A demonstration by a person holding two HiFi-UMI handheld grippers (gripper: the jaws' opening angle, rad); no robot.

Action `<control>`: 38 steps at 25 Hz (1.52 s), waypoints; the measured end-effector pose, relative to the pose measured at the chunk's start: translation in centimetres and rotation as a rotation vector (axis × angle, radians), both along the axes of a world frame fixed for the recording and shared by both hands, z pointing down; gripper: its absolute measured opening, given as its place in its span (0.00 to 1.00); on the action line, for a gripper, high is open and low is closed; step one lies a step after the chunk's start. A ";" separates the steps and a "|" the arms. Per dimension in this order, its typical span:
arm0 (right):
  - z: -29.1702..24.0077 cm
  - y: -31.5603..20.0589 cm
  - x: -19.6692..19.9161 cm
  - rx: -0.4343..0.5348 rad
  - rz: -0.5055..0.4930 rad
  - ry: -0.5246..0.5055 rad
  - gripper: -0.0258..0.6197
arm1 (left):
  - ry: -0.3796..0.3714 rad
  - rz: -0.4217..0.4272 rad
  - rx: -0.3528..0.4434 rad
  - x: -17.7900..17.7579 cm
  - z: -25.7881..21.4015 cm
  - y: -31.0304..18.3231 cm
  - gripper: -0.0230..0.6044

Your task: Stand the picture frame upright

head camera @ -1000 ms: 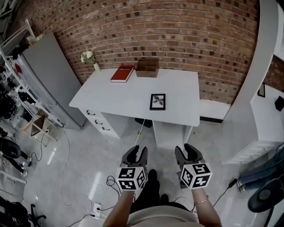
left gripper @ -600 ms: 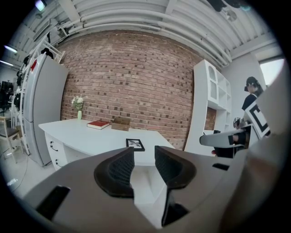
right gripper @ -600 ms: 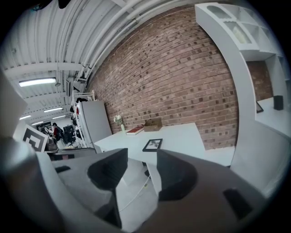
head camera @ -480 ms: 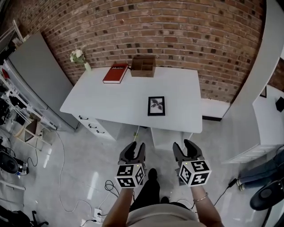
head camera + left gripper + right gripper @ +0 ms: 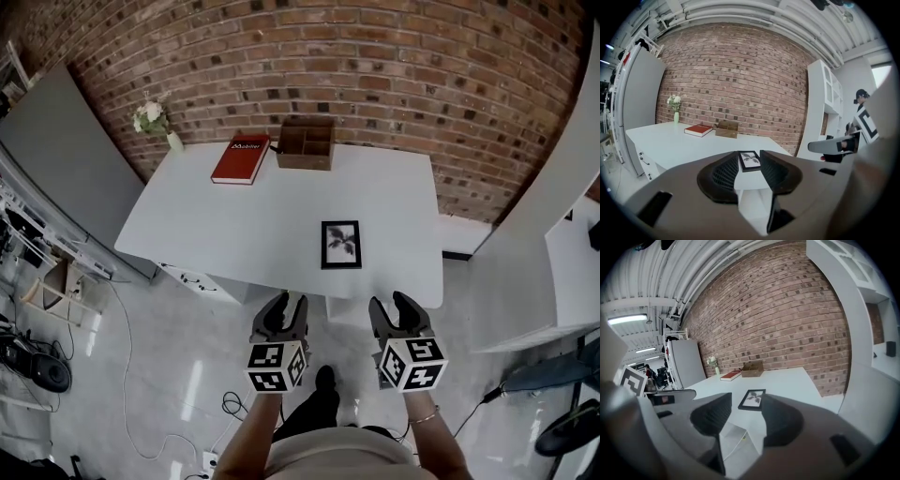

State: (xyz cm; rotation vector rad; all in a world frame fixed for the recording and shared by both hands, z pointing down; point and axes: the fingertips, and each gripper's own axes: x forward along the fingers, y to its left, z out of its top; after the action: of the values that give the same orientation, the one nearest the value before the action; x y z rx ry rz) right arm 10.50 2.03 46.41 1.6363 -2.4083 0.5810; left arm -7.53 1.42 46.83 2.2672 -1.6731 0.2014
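In the head view, the black-rimmed rectangular picture frame with a leaf print (image 5: pixel 340 245) lies flat on the white desk (image 5: pixel 234 225). It is near the front edge and right of centre, well apart from the red hardcover book (image 5: pixel 241 158) and the brown wooden box (image 5: pixel 307 145) at the back. The left gripper (image 5: pixel 286 306) and the right gripper (image 5: pixel 392 306) hover short of the desk edge, over the floor, touching nothing.

In the left gripper view, the jaws stand apart with nothing between them. The frame (image 5: pixel 749 160) shows beyond the gap, so this gripper is already lined up on it.

In the right gripper view, the jaws have just been opening and stand wide and empty. The frame (image 5: pixel 752 400) sits just left of their line.

The step in hand looks like the approach. It would go best to come in low and level. One set of jaws would pinch a side rim near the far end and tip that end up, while the other steadies the near edge against sliding. Whether a back stand exists cannot be told.
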 end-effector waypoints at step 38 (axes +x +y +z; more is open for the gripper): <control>2.1 -13.1 -1.5 -0.063 0.054 0.002 0.33 | -0.041 0.097 -0.066 0.6 2.8 -16.0 0.23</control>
State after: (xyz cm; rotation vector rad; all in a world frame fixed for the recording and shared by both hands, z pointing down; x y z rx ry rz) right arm 9.00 -11.07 48.53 1.6796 -2.3260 0.6573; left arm -6.96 -14.57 49.59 2.3113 -1.5533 0.3222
